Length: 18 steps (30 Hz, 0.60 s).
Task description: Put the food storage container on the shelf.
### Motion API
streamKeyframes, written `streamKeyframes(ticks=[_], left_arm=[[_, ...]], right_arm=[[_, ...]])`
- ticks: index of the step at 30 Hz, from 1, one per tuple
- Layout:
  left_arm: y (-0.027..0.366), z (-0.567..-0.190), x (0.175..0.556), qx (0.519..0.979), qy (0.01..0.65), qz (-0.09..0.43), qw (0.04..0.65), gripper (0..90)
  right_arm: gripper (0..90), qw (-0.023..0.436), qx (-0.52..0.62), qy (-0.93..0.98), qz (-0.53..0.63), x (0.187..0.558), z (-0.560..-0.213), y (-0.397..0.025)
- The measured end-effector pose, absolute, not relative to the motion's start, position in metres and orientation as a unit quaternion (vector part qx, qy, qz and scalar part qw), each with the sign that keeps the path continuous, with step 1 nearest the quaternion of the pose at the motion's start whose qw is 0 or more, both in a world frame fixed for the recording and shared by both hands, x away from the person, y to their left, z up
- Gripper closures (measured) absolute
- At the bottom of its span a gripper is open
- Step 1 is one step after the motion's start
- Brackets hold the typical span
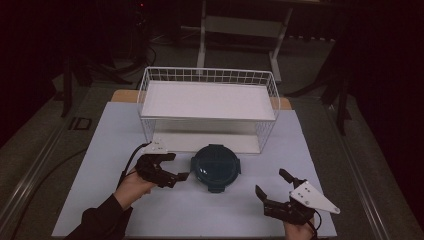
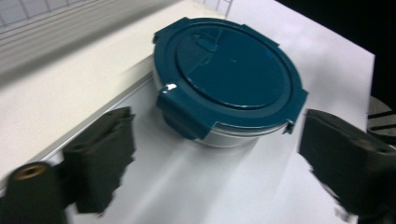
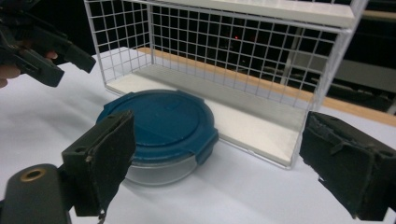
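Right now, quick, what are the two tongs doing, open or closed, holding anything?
Left tongs: open, empty, beside the blue-lidded container, not touching it.
Right tongs: open, empty, apart from the container.

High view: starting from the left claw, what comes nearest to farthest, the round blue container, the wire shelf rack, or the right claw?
1. Round blue container, just right of the left claw.
2. Wire shelf rack, behind it.
3. Right claw, across the table, near the front edge.
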<state>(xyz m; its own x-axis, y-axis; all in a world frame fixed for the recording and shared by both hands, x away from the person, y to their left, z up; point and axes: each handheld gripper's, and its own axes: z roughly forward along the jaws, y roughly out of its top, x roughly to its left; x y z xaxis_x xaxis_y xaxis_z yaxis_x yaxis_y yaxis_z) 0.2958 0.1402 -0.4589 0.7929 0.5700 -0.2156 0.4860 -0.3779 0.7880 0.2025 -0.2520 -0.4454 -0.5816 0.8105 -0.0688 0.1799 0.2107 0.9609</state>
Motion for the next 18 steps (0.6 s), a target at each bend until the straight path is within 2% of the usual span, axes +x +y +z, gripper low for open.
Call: streamKeyframes(ticks=[2, 11, 18], left_arm=[[0.138, -0.456, 0.295, 0.828, 0.318, 0.040, 0.460, 1.8], [0.125, -0.436, 0.293, 0.816, 0.326, 0.062, 0.474, 1.5], [0.117, -0.440, 0.308, 0.803, 0.344, 0.039, 0.485, 1.5]], right_arm=[[10.4, 0.299, 0.338, 0.720, 0.527, 0.203, -0.444, -0.249], [10.5, 0.305, 0.313, 0.714, 0.547, 0.209, -0.432, -0.240], [13.9, 0.306, 0.302, 0.712, 0.554, 0.216, -0.423, -0.238]])
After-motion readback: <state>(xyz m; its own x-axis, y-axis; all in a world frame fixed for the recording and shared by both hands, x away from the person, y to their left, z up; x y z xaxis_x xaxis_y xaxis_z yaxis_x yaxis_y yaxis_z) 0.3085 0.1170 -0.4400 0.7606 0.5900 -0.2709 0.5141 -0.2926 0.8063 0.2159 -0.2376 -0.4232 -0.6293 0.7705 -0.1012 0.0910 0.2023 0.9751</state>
